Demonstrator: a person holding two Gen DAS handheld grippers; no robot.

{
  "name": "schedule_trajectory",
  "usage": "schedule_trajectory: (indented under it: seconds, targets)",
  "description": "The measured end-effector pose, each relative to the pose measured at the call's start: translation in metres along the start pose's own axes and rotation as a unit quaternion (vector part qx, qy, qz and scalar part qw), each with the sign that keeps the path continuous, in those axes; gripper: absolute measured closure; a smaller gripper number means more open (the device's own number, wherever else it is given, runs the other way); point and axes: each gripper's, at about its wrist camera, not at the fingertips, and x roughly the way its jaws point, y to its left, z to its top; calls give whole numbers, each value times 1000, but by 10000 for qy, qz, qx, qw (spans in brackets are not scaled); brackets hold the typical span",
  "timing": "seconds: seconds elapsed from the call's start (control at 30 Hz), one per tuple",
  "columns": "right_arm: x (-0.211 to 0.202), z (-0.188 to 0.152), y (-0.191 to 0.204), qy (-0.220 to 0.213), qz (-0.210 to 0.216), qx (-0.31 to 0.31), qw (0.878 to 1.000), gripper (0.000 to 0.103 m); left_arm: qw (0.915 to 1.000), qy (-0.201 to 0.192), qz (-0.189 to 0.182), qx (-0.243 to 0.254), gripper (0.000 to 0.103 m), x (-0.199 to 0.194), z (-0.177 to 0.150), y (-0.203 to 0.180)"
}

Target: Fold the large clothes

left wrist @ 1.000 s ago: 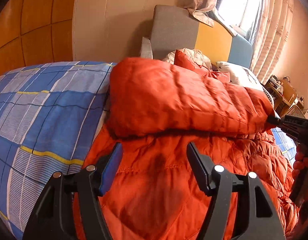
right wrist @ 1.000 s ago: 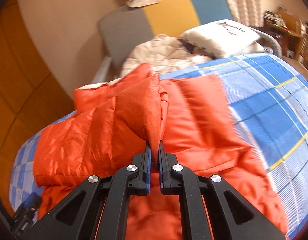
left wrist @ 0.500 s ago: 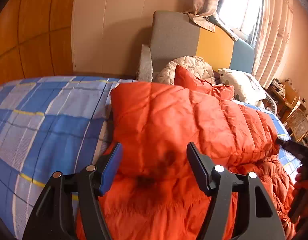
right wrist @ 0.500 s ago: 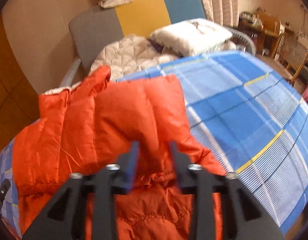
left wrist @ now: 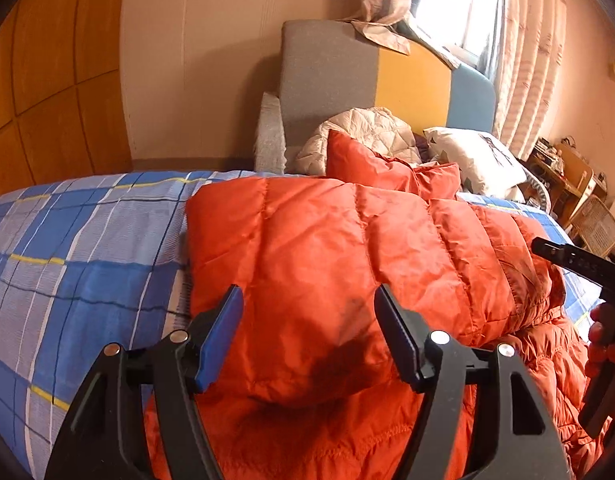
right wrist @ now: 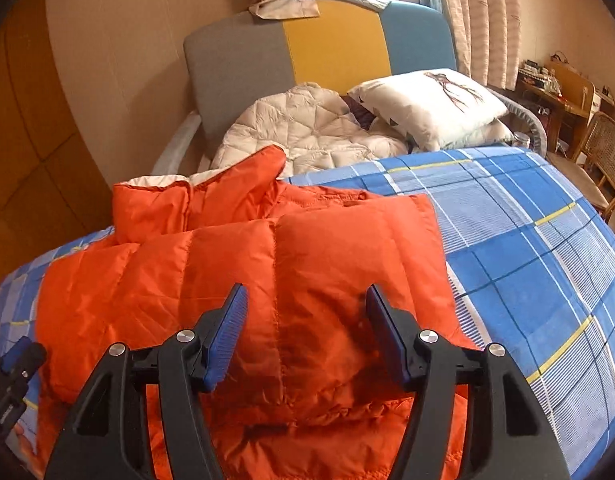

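Observation:
An orange puffer jacket (left wrist: 347,264) lies on the blue plaid bed, its upper part folded down over its lower part. It also shows in the right wrist view (right wrist: 267,280). My left gripper (left wrist: 309,332) is open and empty, just above the folded layer's near edge. My right gripper (right wrist: 305,328) is open and empty, above the jacket's right part. The right gripper's tip (left wrist: 567,258) shows at the right edge of the left wrist view. The left gripper's tip (right wrist: 15,364) shows at the lower left of the right wrist view.
The blue plaid bedcover (right wrist: 527,240) spreads right of the jacket and also to its left (left wrist: 79,248). A cream quilted garment (right wrist: 303,128) and a white pillow (right wrist: 431,100) lie by the grey, yellow and blue headboard (right wrist: 335,52). Wooden furniture (right wrist: 563,88) stands at right.
My right gripper let go of the jacket's fold and opened. The folded upper part now lies flat on the lower part. Both grippers have drawn back a little.

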Motion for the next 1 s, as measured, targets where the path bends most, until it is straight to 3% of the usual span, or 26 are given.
schedule_trajectory:
  seconds: [0.33,0.67,0.8,0.87,0.9,1.0]
  targets:
    - [37,-10,-12,407,-386,47,9984,42,9994,105,-6,340,36,29,10,-4]
    - [78,-14,-1,722,-805,-417,9933,42,9979,553,-58,340,33,76,1,-4]
    - [67,-8,-7,828,-628,-239,9943,41,9979,612,11,212,33,69,2,0]
    - [48,-7,-15,767,-433,-117,9960,33,9983,553,66,140,22,56,0,3]
    - [39,-8,-18,698,-411,-111,9967,28,9987,487,116,76,21,44,-4,6]
    - [5,-18,-35,571,-217,-113,9981,26,9992,378,123,62,21,17,-13,11]
